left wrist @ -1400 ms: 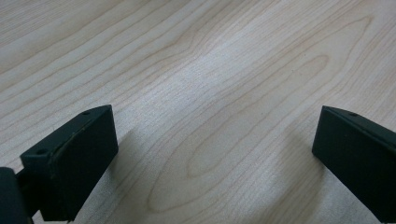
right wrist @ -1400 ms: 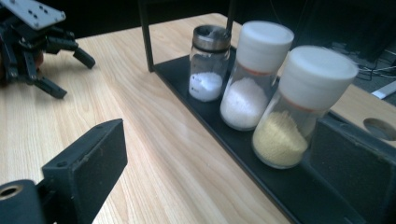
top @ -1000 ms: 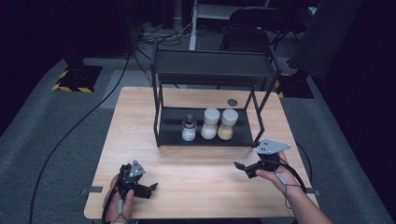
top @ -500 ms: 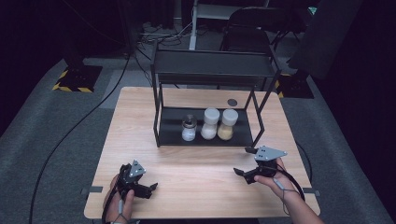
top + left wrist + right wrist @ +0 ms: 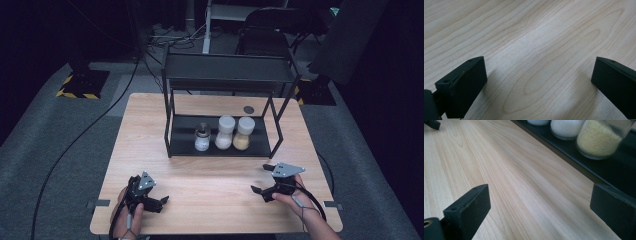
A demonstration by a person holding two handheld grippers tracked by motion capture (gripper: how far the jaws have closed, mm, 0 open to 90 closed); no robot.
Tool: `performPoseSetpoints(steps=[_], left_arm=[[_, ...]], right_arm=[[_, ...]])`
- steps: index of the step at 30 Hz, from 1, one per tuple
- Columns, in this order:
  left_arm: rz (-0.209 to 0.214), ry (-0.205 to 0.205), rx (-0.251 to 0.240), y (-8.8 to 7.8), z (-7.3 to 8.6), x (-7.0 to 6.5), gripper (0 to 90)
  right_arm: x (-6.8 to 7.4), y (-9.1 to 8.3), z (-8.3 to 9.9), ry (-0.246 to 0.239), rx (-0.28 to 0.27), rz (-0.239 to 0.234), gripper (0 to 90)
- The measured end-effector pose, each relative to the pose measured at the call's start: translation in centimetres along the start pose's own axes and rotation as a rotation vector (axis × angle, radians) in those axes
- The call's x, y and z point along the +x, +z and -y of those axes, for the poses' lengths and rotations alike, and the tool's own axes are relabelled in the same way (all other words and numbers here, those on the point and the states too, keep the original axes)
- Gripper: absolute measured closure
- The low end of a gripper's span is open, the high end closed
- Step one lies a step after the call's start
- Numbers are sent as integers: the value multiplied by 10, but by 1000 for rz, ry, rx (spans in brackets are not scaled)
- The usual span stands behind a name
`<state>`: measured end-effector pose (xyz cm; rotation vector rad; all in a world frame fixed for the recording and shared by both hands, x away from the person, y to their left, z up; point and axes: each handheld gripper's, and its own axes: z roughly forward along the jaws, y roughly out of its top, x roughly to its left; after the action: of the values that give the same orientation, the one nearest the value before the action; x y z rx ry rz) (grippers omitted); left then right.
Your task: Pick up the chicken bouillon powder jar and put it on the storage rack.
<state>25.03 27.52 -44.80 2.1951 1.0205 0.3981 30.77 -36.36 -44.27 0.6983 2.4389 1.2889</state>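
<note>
A black two-tier rack (image 5: pixel 172 125) stands at the middle back of the wooden table (image 5: pixel 215 185). Its lower shelf holds a small shaker (image 5: pixel 201 137), a white-filled jar (image 5: pixel 224 132) and a jar of yellow grains (image 5: pixel 242 133). My left gripper (image 5: pixel 152 196) rests near the front left edge, open over bare wood (image 5: pixel 539 75). My right gripper (image 5: pixel 260 178) is at the front right, open, in front of the rack. Its view (image 5: pixel 540 202) shows the yellow-grain jar (image 5: pixel 599 137) and the white jar (image 5: pixel 566 126) close ahead on the black shelf (image 5: pixel 614 170).
A small dark round disc (image 5: pixel 248 109) lies on the table behind the rack. The rack's upper shelf (image 5: pixel 227 75) holds nothing. Cables (image 5: pixel 310 200) trail from both grippers. A jaw tip of the left gripper (image 5: pixel 431 123) shows far off in the right gripper view.
My right gripper has drawn back from the rack toward the table's front edge. The left gripper has stayed put.
</note>
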Motion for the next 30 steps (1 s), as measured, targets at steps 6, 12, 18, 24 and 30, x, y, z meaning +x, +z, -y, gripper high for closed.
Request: performPoseSetpoints(steps=[6, 12, 18, 24, 30], left_arm=[[-1, 0, -1, 0, 0, 0, 2], [-1, -1, -1, 0, 0, 0, 2], [-1, 0, -1, 0, 0, 0, 2], [-1, 1, 0, 0, 0, 0, 2], [-1, -1, -1, 0, 0, 0, 2]], right_arm=[[0, 3, 4, 6, 19, -2, 33], [1, 6, 7, 13, 34, -11, 33], [1, 7, 10, 20, 49, -18, 33], [2, 8, 13, 25, 64, -27, 33], [2, 8, 10, 20, 98, -32, 32]])
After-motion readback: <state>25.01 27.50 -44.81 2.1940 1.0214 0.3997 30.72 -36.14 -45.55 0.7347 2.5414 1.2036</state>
